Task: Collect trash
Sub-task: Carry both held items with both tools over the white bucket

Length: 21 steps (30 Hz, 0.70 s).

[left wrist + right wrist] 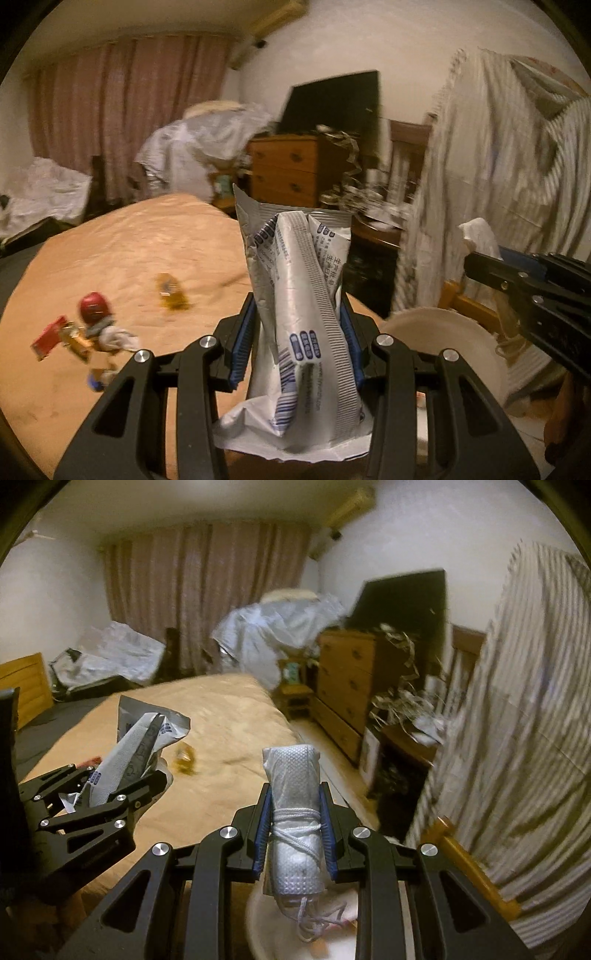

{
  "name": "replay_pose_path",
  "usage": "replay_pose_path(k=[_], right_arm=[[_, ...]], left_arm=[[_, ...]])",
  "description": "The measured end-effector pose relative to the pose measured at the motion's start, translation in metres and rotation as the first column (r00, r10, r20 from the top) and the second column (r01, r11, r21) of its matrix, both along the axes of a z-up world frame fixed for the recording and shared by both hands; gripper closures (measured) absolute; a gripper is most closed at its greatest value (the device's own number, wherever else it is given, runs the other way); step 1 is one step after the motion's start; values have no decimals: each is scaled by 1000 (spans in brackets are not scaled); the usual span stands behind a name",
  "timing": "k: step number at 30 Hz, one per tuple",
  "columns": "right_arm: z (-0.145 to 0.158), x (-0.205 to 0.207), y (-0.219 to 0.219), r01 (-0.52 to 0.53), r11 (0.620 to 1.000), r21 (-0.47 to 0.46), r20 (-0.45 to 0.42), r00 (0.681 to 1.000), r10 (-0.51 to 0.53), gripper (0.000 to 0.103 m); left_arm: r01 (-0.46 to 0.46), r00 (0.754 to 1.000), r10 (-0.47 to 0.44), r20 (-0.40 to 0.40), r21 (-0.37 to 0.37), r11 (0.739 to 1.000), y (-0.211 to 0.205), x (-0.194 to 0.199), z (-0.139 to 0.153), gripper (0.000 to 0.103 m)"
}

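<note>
In the left wrist view we see our left tool point(297, 343) with its blue-padded fingers pressed together on a crumpled silver foil wrapper with blue print point(299, 295), which stands upright between them, its torn mouth at the top. The right wrist view shows this same wrapper point(140, 738) from the side, held above the near corner of the tan-covered bed point(229, 716).

Our right tool point(295, 830) is clamped on a rolled white face mask bound with its own white strings point(293, 812); the roll stands upright between the pads and loose string hangs from its lower end. From the left wrist camera only the black body of that tool point(524, 284) shows at the right edge, with a scrap of white at its tip, so the mask's shape is clear in the right view alone.

Only the left view shows the litter lying on the bed: a small heap with a round red piece and a red packet point(85, 332), and, apart from it, a yellowish crumpled wrapper point(171, 291). The right view catches just the yellowish wrapper point(184, 758), blurred.

A pale round bin rim point(443, 325) sits just right of the left tool, and it appears beneath the mask point(266, 923) in the right view.
</note>
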State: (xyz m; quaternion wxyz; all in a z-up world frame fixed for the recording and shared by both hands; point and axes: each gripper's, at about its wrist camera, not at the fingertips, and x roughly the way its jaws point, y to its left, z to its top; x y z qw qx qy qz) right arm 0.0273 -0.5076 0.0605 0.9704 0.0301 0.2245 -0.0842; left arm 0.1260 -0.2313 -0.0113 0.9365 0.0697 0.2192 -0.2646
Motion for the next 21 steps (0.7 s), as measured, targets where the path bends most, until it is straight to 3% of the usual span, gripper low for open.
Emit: replay_pose_path(k=[6, 12, 16, 21], right_arm=[[-23, -1, -75, 63, 996, 71, -106, 993, -55, 77], [-63, 13, -136, 103, 974, 202, -235, 970, -54, 77], [-85, 23, -153, 108, 962, 250, -286, 958, -34, 77], [-102, 28, -152, 112, 954, 279, -297, 955, -26, 77]], left_arm=[[119, 988, -115, -102, 35, 992, -48, 1, -22, 63], [196, 959, -177, -222, 70, 978, -84, 8, -49, 63], [229, 938, -193, -287, 96, 969, -97, 12, -69, 62], [228, 932, -185, -310, 107, 968, -100, 14, -79, 62]])
